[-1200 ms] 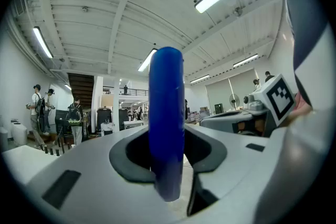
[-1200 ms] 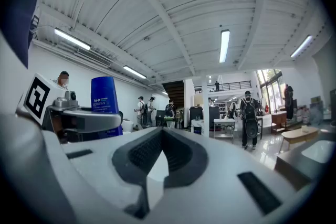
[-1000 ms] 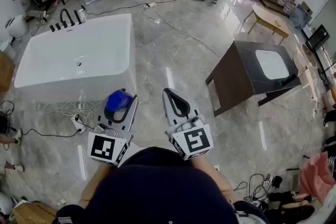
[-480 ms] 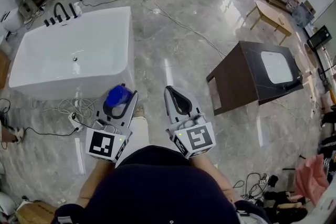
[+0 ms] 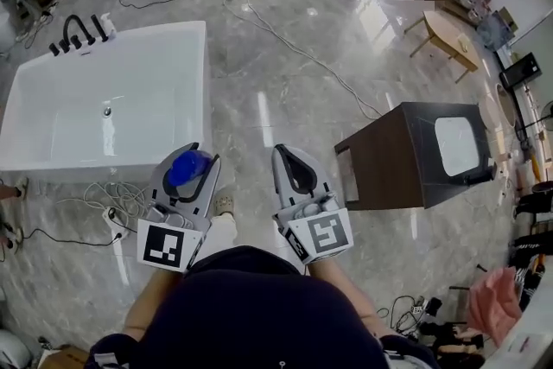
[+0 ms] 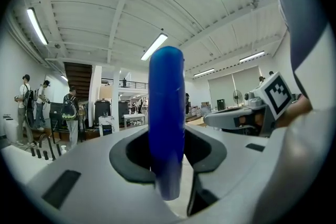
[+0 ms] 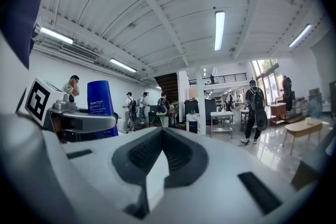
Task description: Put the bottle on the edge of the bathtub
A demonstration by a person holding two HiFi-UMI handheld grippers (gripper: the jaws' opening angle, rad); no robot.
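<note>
Left tool gripping blue bottle, bathtub — left end cropped

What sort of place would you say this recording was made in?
Probably a large workshop or test hall, not a real bathroom: a freestanding bathtub and a dark sink cabinet stand apart on a polished floor, with cables trailing across it.

Grey tools, square-marked cubes, navy top
</note>
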